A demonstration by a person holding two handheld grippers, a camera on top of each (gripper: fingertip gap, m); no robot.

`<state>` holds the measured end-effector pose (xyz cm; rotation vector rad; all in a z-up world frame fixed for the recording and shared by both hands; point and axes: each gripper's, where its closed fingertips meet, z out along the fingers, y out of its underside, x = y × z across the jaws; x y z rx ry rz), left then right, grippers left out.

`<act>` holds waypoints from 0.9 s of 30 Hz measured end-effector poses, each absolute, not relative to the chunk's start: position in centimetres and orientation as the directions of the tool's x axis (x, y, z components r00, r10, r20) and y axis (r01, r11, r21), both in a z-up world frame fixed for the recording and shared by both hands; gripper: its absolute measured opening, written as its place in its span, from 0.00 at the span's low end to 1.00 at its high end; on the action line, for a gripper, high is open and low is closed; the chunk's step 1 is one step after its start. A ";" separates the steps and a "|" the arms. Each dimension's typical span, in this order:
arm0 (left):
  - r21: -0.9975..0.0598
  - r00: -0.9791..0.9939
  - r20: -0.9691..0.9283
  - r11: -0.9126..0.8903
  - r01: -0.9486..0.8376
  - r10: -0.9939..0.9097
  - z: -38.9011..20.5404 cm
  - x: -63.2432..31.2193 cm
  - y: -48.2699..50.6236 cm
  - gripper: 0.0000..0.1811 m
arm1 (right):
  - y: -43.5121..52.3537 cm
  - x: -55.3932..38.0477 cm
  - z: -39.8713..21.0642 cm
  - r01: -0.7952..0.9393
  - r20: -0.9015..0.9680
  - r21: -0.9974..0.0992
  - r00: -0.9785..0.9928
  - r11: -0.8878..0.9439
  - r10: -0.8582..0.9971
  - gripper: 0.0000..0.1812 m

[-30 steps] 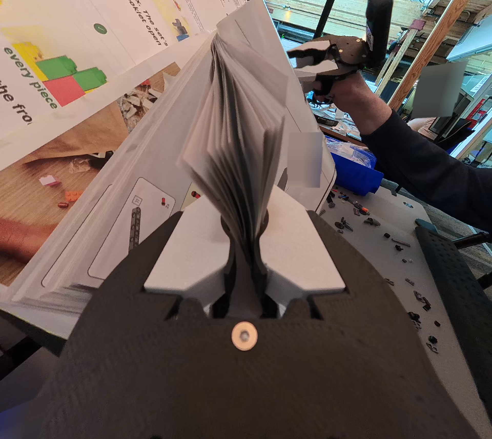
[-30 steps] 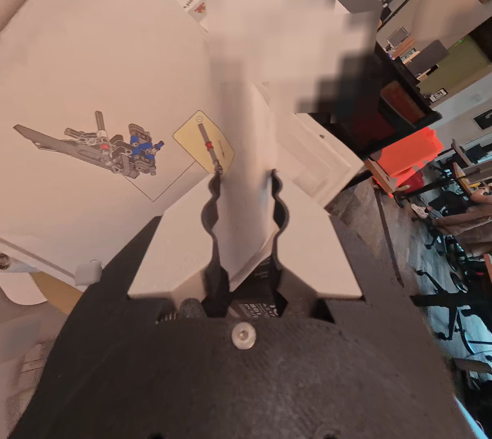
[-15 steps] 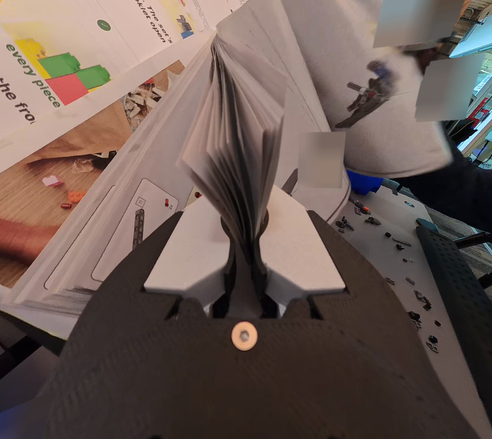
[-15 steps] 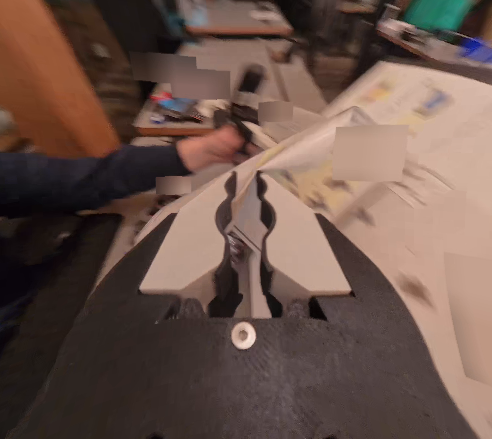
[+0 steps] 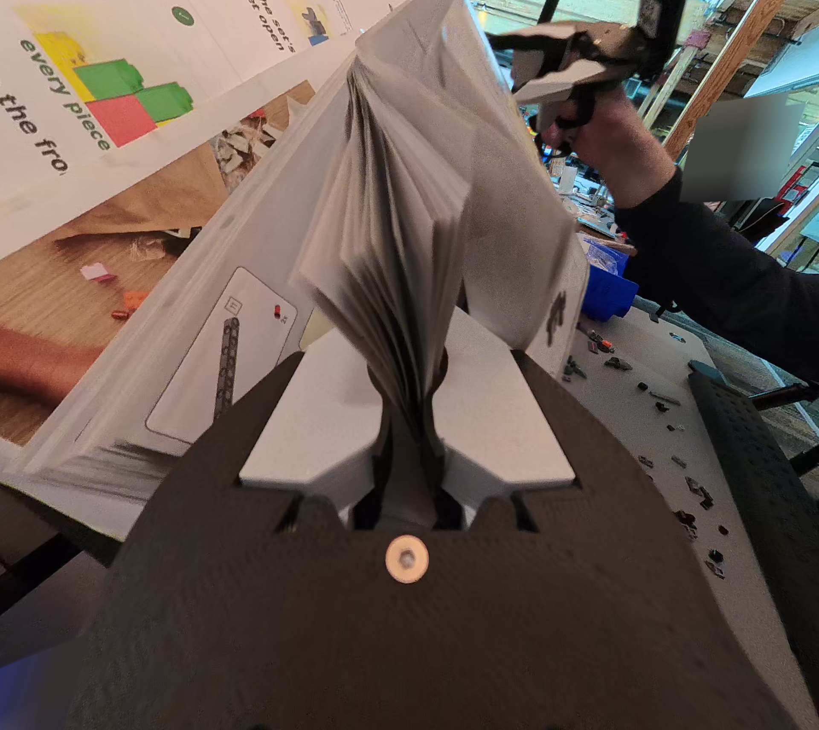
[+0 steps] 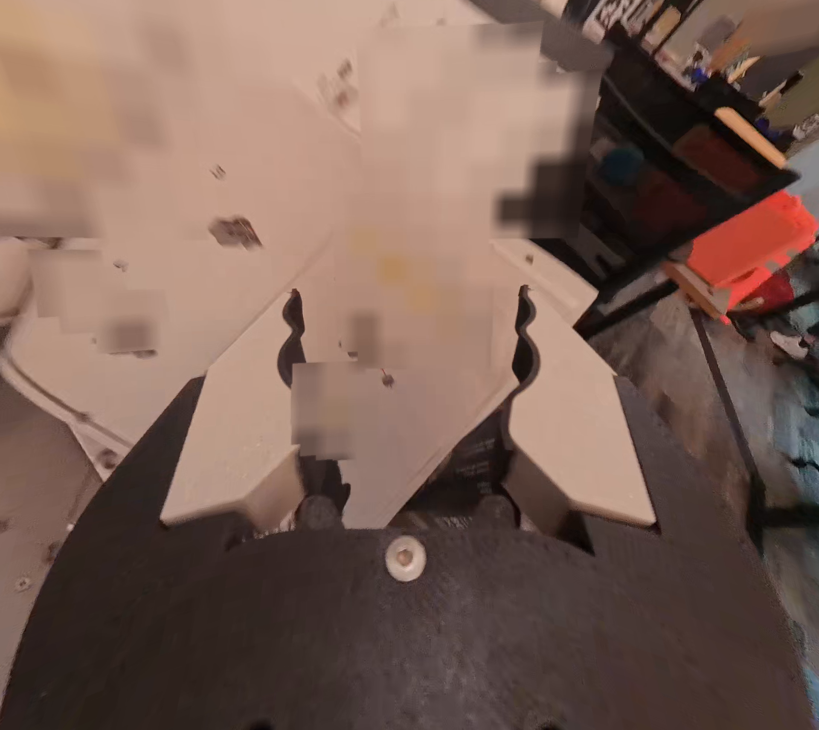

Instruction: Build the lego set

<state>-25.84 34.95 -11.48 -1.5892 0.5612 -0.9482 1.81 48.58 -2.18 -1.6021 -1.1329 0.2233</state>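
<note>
left wrist view shows the left tool clamped narrow on a thick sheaf of grey pages of the white paper lego instruction booklet, which lies open against a big printed poster with coloured brick pictures; the pinched pages fan upward. farther off, the right tool is held up in a person's hand above the fanned pages, its white fingers spread and apparently gripping nothing. right wrist view agrees: the right tool is wide, with a loose page corner lying between the fingers but not pinched, though much of that view is blurred. small dark lego pieces lie scattered on the white surface, near a blue plastic bin. judging by this, the build is barely begun: the person is only finding the page, no assembled model is in view, and nearly all the joining remains.
</note>
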 end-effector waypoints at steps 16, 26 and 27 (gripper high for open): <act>-0.963 0.570 0.267 -0.235 0.131 -0.777 -10.9 -25.6 35.1 0.00 | 49.8 2.5 -4.1 0.630 0.561 -0.763 0.537 0.142 0.630 0.46; -0.963 0.566 0.267 -0.233 0.133 -0.780 -11.0 -25.5 35.2 0.00 | 50.4 3.5 -4.7 0.632 0.520 -0.770 0.537 0.091 0.665 0.26; -0.963 0.566 0.267 -0.233 0.133 -0.780 -11.0 -25.5 35.2 0.00 | 50.2 3.6 -4.6 0.648 0.545 -0.754 0.528 0.106 0.651 0.22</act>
